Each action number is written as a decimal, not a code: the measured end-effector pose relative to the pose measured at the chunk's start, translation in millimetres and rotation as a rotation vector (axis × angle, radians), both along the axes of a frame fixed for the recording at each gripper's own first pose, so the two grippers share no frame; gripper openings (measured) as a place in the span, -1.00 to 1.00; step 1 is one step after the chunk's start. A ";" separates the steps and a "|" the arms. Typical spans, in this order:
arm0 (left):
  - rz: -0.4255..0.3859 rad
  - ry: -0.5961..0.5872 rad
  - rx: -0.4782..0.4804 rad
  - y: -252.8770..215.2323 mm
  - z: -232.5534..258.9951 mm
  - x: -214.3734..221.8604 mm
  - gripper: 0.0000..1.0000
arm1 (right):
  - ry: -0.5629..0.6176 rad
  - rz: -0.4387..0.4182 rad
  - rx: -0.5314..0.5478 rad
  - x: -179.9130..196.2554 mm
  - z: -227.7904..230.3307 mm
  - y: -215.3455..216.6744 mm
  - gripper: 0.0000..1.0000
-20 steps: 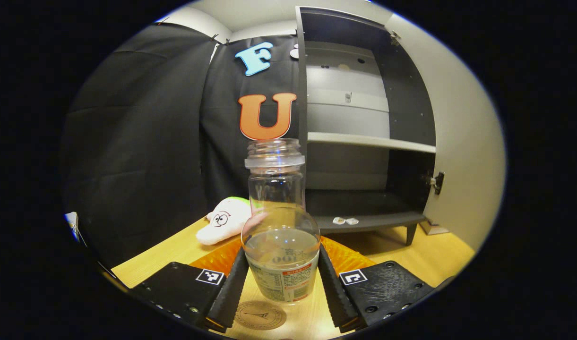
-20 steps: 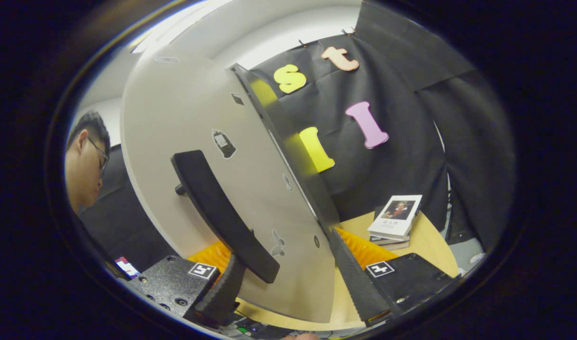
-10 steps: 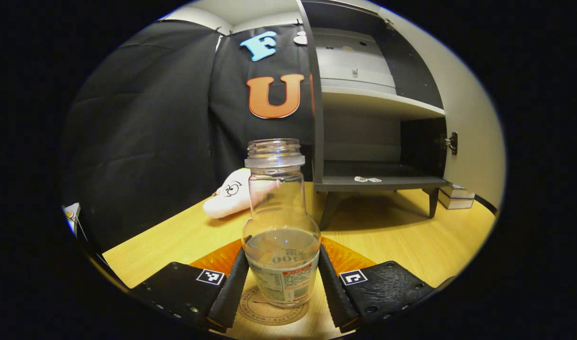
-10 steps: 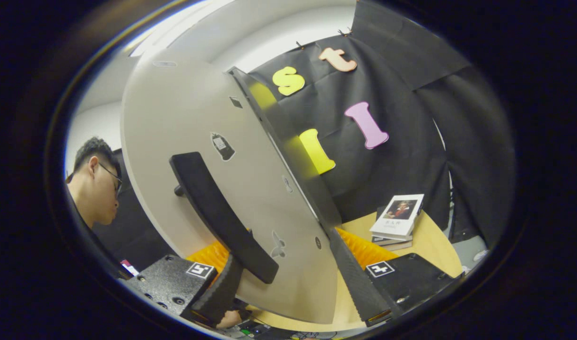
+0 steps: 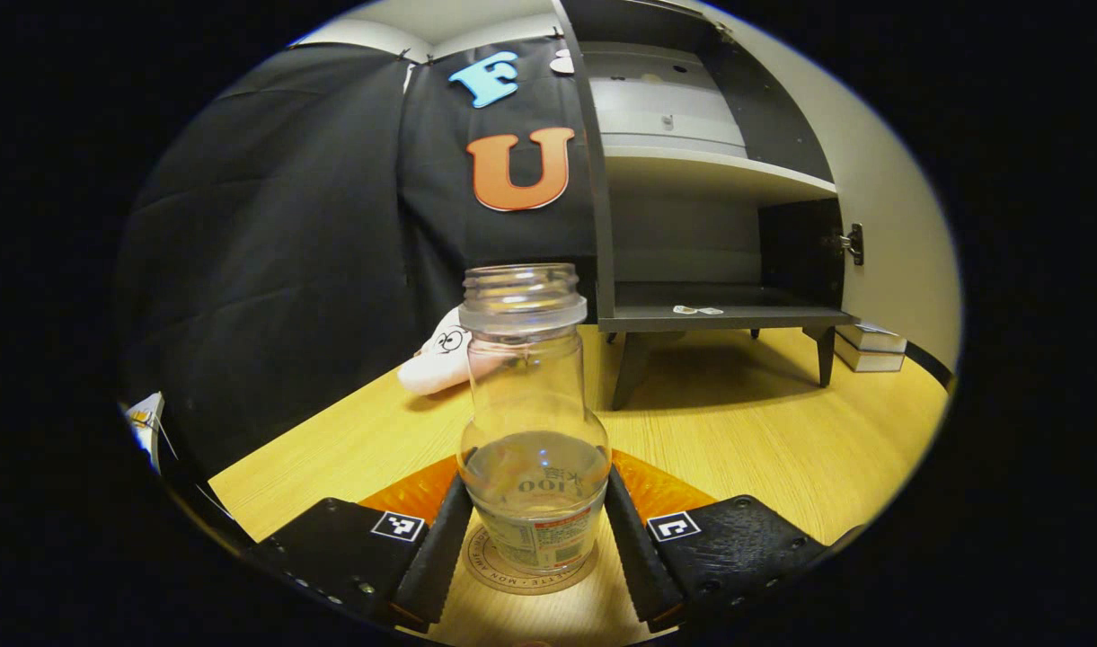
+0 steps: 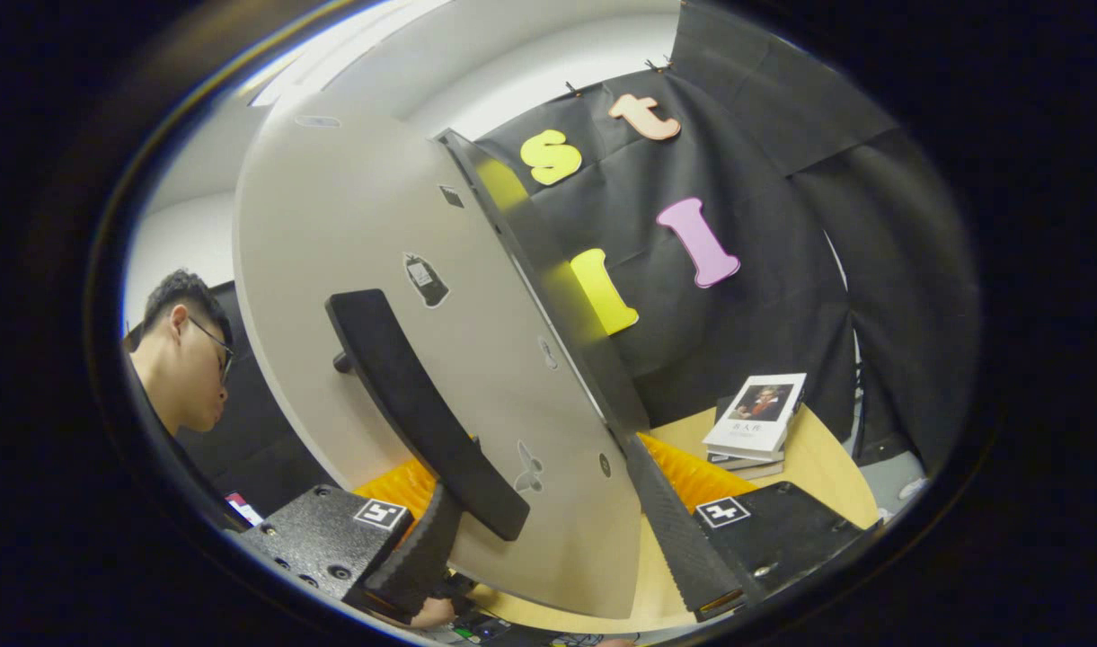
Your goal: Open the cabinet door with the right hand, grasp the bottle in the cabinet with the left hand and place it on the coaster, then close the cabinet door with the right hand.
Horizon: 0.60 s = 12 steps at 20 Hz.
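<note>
— Fingers (image 5: 445, 548) of the left gripper (image 5: 535, 553) clamped on the bottle (image 5: 532, 449), one on each flank, low on the body.

— And lower than a second ago: bottle base now down over the coaster (image 5: 530, 573), ring of coaster rim peeking out around it. Earlier hung above, coaster plainly in front.

— Meaning placement all but done. Release looks next, then the door.

— Right gripper (image 6: 548, 548)? Fingers spread wide, straddling the cabinet door (image 6: 377, 270) edge and the lower end of the dark handle (image 6: 413, 409). Not pressing from both sides, as far as can be judged. Barely shifted since half a second ago.

— Cabinet (image 5: 719, 180) wide open in the left gripper view, shelves bare save two small scraps on the bottom board.

— Hard to tell: whether the base truly touches the coaster or hovers a hair above; contact line masked by the label and fingers. Plush toy (image 5: 440, 359) half hidden behind the glass. Books (image 6: 755, 422) stacked on the table (image 5: 737, 422), well apart.
</note>
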<state>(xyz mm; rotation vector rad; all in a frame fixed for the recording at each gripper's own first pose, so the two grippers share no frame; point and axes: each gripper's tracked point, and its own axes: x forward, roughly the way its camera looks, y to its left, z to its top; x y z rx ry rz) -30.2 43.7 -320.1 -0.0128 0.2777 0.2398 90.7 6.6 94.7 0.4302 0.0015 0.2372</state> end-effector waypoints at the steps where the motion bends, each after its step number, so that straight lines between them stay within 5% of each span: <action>1: 0.007 -0.005 -0.016 0.8 0.9 -2.1 0.50 | -0.001 0.001 0.004 0.5 -0.3 0.3 0.99; 3: 0.012 -0.006 -0.014 1.5 -1.2 -1.5 0.51 | -0.002 -0.003 0.007 0.9 -0.5 0.1 1.00; 8: -0.006 -0.115 -0.075 -1.3 25.0 -5.3 0.94 | -0.006 -0.003 0.007 2.0 -0.5 -0.1 0.99; 12: -0.029 -0.125 -0.058 -4.1 42.2 -9.4 0.89 | -0.031 0.003 0.025 3.0 1.1 0.4 1.00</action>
